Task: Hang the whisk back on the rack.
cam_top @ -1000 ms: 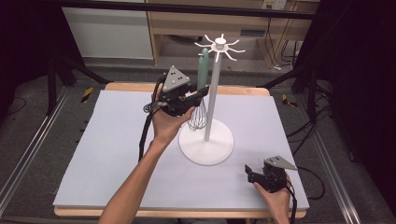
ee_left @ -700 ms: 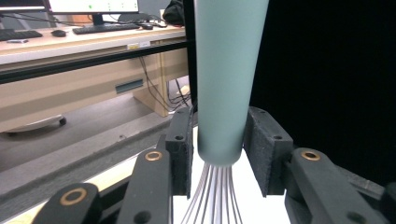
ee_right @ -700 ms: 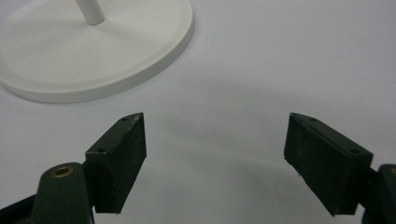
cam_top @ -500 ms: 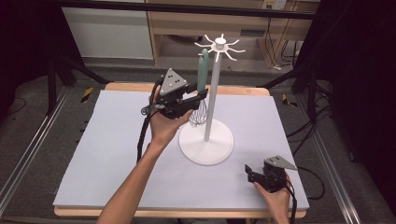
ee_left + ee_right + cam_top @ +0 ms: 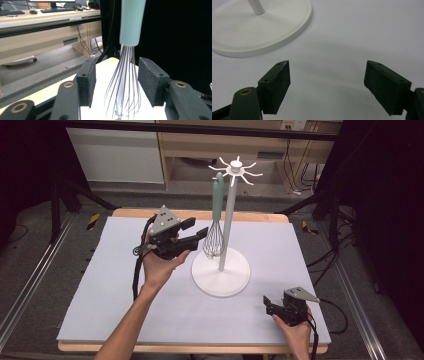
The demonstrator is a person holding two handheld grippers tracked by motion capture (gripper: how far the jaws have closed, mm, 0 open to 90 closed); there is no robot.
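A whisk (image 5: 215, 240) with a pale green handle hangs from a hook of the white rack (image 5: 228, 220), wire head down. My left gripper (image 5: 199, 229) is level with the wires, just left of them. Its jaws have just been opening. In the left gripper view the wires (image 5: 123, 82) hang in the gap of my left gripper (image 5: 116, 75) and touch neither pad, with the green handle (image 5: 132, 20) above. My right gripper (image 5: 267, 305) rests open near the table's front right corner. In the right gripper view my right gripper (image 5: 327, 77) has nothing between its jaws.
The rack's round white base (image 5: 221, 272) stands mid-table on the pale blue mat (image 5: 100, 290); its edge (image 5: 262, 30) lies just ahead of the right gripper. A wooden bench (image 5: 190, 150) and dark stands sit beyond the far edge.
The left gripper's jaws have opened off the whisk and the hand has drawn back to the left and slightly down. The whisk stays hanging on the rack. The right gripper has not moved.
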